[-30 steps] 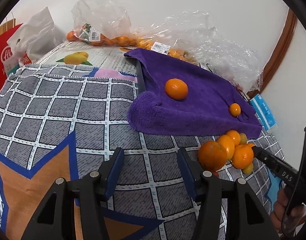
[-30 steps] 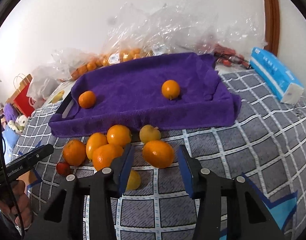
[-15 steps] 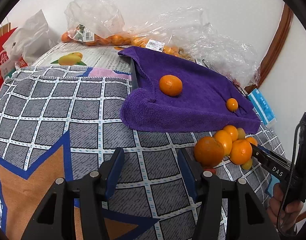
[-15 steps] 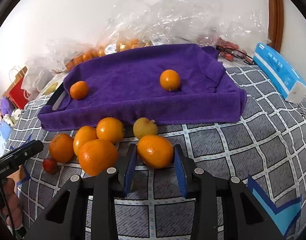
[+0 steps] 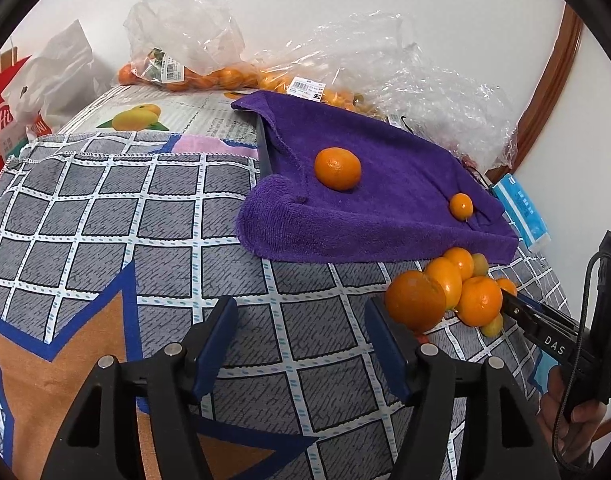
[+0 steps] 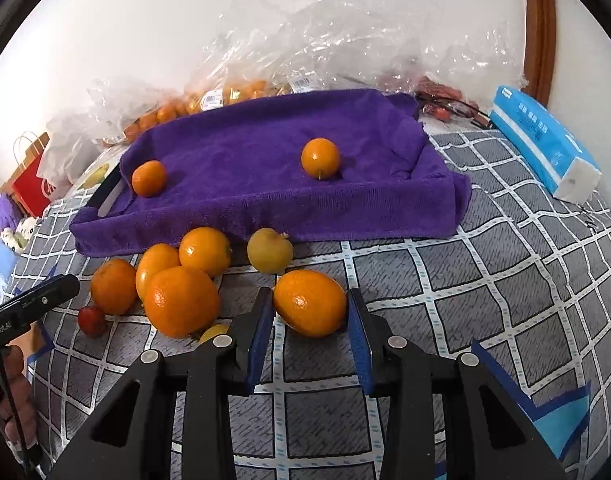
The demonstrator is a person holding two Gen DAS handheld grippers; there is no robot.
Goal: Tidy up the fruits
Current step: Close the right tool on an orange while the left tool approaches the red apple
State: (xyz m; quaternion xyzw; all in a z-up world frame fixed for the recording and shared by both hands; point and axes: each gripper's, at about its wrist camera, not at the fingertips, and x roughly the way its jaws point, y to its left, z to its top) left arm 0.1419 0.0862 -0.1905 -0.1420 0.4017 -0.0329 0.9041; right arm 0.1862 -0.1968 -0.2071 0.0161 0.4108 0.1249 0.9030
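A purple towel (image 6: 265, 168) covers a tray and holds two oranges (image 6: 320, 158) (image 6: 148, 178). In front of it lie several loose oranges (image 6: 181, 300), a yellowish fruit (image 6: 270, 250) and a small red fruit (image 6: 91, 321). My right gripper (image 6: 310, 312) is shut on an orange (image 6: 310, 303) that rests on the checked cloth, with both pads against it. My left gripper (image 5: 301, 336) is open and empty above the cloth, left of the fruit pile (image 5: 415, 300). The towel (image 5: 385, 200) and its two oranges (image 5: 337, 168) (image 5: 461, 205) also show in the left wrist view.
Clear plastic bags of small oranges (image 6: 233, 92) lie behind the towel against the wall. A blue tissue pack (image 6: 545, 144) lies at the right. A red paper bag (image 5: 5, 120) and a white bag stand at the far left. A checked grey cloth (image 5: 105, 220) covers the surface.
My right gripper moved forward around the nearest orange and narrowed onto it. My left gripper shifted slightly toward the fruit pile and stayed open.
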